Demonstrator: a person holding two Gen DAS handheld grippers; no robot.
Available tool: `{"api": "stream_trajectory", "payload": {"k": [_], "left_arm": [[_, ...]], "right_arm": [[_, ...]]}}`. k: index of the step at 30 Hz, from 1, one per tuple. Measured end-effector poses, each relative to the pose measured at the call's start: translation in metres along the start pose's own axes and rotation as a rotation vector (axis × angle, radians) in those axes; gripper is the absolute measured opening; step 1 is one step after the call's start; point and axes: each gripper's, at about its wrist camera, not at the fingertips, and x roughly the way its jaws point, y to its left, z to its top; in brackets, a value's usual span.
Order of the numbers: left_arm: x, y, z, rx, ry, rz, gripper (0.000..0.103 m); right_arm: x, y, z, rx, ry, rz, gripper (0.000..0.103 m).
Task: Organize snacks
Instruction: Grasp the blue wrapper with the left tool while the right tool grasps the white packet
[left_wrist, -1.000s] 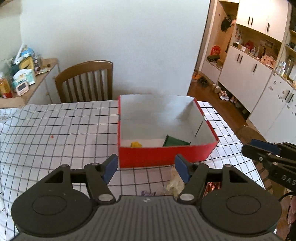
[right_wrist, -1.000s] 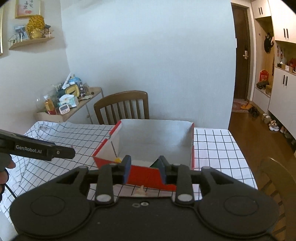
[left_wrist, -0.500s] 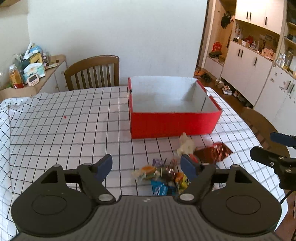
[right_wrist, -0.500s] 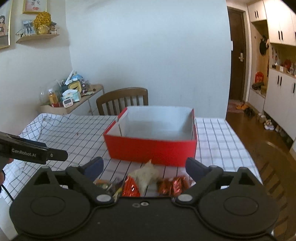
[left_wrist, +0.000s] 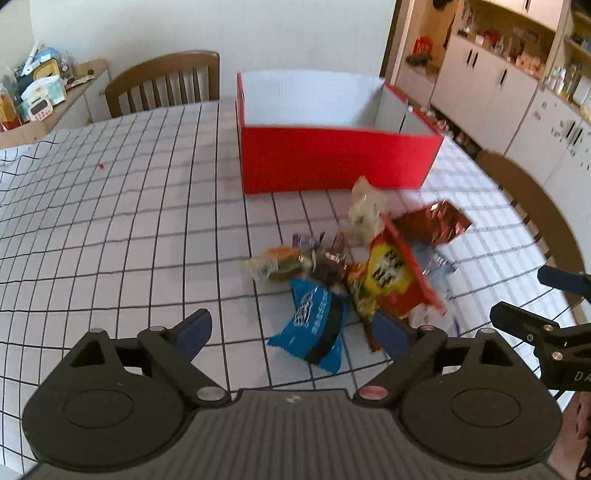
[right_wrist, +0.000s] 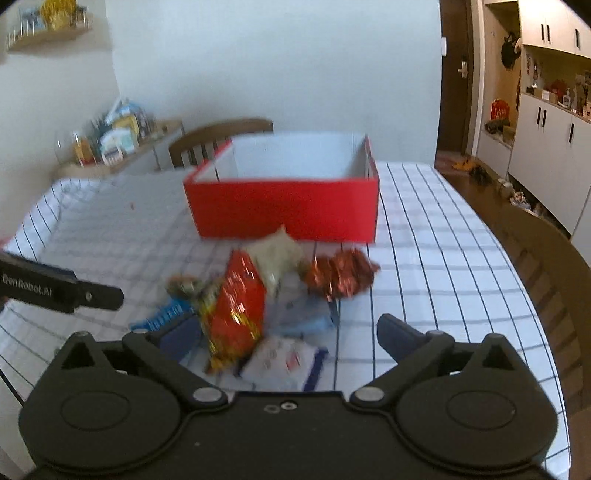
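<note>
White walls and a run of pale cupboards (left_wrist: 517, 96) frame a dining table under a white cloth with a black grid (left_wrist: 110, 229). Toward the far side of the table stands a red box (left_wrist: 332, 162) with white inner walls, open at the top; what lies inside cannot be seen from these angles. A wooden chair (left_wrist: 166, 81) is drawn up behind the table, and a cluttered side shelf (left_wrist: 40, 99) stands against the left wall.

Just in front of the box lies a loose heap of snack packets. A blue packet (left_wrist: 314, 325) sits nearest the left gripper (left_wrist: 291, 332), a red and yellow bag (left_wrist: 399, 273) leans tilted beside it, a pale packet (left_wrist: 365, 210) lies close to the box's front wall, and a shiny dark red wrapper (left_wrist: 436, 221) lies to the right. From the right wrist view a white packet (right_wrist: 284, 362) shows at the near edge of the heap.

Both tools hang above the heap with nothing between their fingers. The left gripper's jaws are spread wide; the right gripper (right_wrist: 288, 336) is likewise spread wide, straddling the red bag and the white packet without touching them.
</note>
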Motion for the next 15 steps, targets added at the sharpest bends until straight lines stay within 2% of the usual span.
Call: {"api": "stream_trajectory", "payload": {"k": [7,15], "left_arm": [[0.036,-0.006,-0.007,0.018,0.074,0.042,0.094],[0.066,-0.011,-0.005,0.039,0.117,0.086,0.094]], "right_arm": [[0.039,-0.003,-0.018,-0.067,0.126,0.037,0.098],[0.07,-0.002,-0.029,-0.147,0.195,0.058,0.094]]}}
